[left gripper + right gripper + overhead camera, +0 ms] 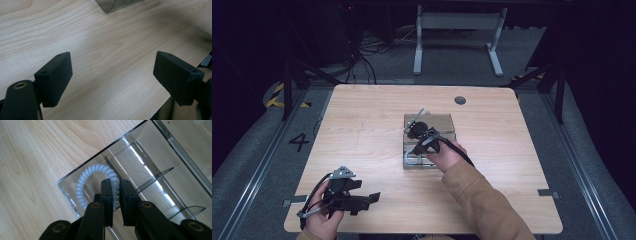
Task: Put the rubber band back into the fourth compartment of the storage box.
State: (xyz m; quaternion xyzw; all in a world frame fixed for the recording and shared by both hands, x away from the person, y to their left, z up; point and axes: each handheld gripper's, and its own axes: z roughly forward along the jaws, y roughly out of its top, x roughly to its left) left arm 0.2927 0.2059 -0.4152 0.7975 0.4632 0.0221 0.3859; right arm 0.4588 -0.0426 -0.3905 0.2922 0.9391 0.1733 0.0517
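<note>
The right gripper [115, 187], jaws pinching a white coiled hair tie [85, 178] in the corner compartment of the clear divided box [160, 157], could have dragged that light box if lifted carelessly, while the left gripper [112, 75] rested spread wide, well apart.

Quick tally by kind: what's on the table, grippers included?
Grippers: 2, the left gripper and the right gripper
Clear divided trays: 1, the tray
White coil hair ties: 1, the hair tie, in the tray's corner compartment
Total: 4
</note>
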